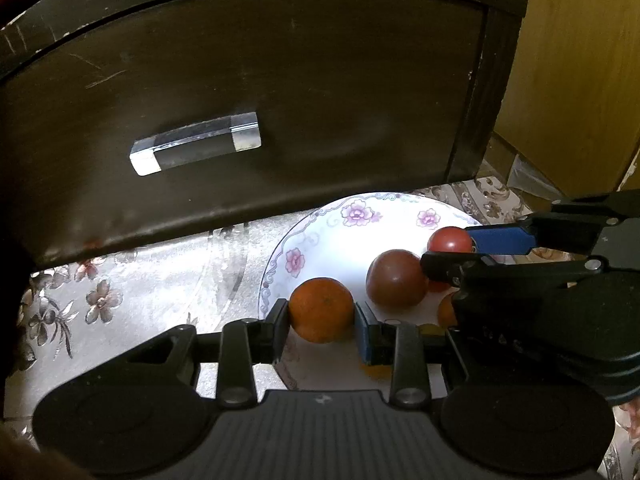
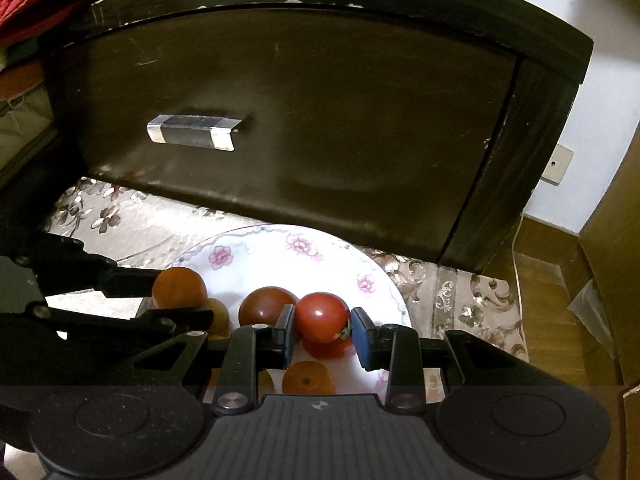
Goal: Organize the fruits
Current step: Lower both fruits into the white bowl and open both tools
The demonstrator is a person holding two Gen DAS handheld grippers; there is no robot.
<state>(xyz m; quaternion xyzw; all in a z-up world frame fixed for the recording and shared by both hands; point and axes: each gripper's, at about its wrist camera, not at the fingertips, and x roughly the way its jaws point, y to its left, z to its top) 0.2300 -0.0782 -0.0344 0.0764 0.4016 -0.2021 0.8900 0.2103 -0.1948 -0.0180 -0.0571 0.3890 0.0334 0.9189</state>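
The left gripper (image 1: pixel 322 322) had its fingers clenched on an orange (image 1: pixel 322 309) at the lower centre of the left wrist view, just over the near rim of the flowered plate (image 1: pixel 320 216). The right gripper (image 2: pixel 322 330) gripped a red tomato (image 2: pixel 322 316) between its fingers at the lower centre of the right wrist view, above the same plate. A darker tomato (image 2: pixel 266 306) sat immediately left of the held one, apparently touching the left finger. More oranges lay lower in the frame, one orange fruit (image 2: pixel 308 378) directly beneath the held tomato.

Both grippers crowded the same plate, close together, so a careless lift could knock one tool against the other and jar a fruit loose. The tomato was smooth and soft: too hard a squeeze might split it, too light a one might let it slip. The neighbouring dark tomato could roll off when the finger beside it moved. The dark drawer front (image 2: pixel 300 120) stood close behind the plate, limiting room forward.
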